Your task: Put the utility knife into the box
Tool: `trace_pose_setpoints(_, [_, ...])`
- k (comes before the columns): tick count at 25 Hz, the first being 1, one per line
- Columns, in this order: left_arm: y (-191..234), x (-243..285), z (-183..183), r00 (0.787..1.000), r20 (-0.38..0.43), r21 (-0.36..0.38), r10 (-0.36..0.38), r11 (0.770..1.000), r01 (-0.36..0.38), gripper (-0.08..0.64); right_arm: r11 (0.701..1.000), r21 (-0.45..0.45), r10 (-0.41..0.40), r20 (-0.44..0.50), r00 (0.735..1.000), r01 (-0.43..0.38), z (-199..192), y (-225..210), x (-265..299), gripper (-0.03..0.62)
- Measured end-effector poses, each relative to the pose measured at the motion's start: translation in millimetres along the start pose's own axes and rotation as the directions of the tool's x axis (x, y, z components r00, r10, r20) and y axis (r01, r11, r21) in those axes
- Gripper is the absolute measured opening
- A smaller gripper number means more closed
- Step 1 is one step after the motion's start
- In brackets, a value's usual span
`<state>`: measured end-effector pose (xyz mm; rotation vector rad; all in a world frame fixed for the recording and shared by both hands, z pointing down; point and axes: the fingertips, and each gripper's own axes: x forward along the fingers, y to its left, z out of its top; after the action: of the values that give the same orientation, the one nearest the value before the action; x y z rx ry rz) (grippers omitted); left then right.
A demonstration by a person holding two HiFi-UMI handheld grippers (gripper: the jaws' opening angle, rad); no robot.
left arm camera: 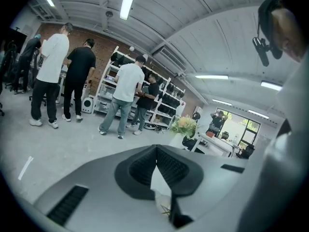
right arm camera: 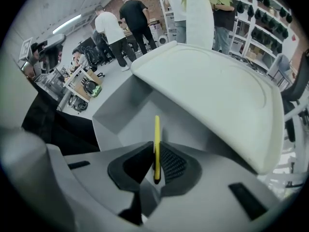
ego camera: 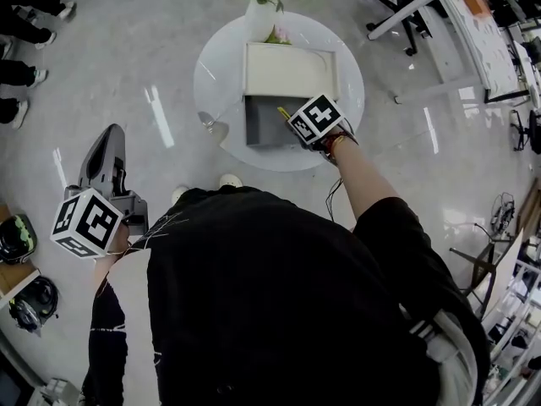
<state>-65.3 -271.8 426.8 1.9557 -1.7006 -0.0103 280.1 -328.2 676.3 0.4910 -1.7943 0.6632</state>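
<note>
utility knife (right arm camera: 157, 127), slim and yellow, sits clamped edge-on in the jaws of the right hand-held gripper (right arm camera: 156, 153). its long axis runs forward past the jaw tips, toward the open grey box (right arm camera: 120, 112) just ahead and below on the round white table (ego camera: 221, 138). a short lowering looks enough. the left hand-held gripper (ego camera: 108, 140) hangs well apart, jaws together on nothing.

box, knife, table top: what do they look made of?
Box: matte grey walls and an off-white lid with smooth rounded edges. Probably moulded plastic, though coated board is possible.
Knife: thin body in even bright yellow, likely plastic. No blade shows.
Table: white round top, glossy with faint reflections. Lacquer or glass, can't tell.
</note>
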Motion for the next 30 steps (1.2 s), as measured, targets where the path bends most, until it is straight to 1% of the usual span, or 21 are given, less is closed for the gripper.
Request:
trace_pose_setpoints(3, [0.6,-1.5,3.6,1.000,0.004,0.008,0.003,1.000,-0.003,0.011,1.000,-0.017,-0.015,-0.016,1.000,0.015,-0.6,-3.0,0.8,0.048])
trace_pose_setpoints(7, [1.8,-4.2,7.0,1.000,0.017,0.012,0.010,1.000,-0.010,0.011,1.000,-0.016,-0.017,-0.030,0.999,0.016,-3.3,-6.4,1.6,0.048])
trace_pose_setpoints(16, [4.7,2.0,4.2,1.000,0.009,0.010,0.003,1.000,-0.003,0.011,1.000,-0.007,-0.031,-0.057,0.998,0.031,-7.5,-10.6,6.7,0.048])
trace_pose_setpoints(23, [3.3,7.1,-3.3,1.000,-0.007,0.003,-0.008,1.000,0.008,0.011,0.999,0.027,-0.025,-0.042,0.999,0.026,-8.4,-11.9,5.5,0.048])
trace_pose_setpoints(30, [4.4,7.7,-13.2,1.000,-0.009,-0.018,-0.004,1.000,0.004,0.011,0.998,0.062,-0.010,-0.059,0.998,0.014,-9.6,-13.3,6.9,0.048])
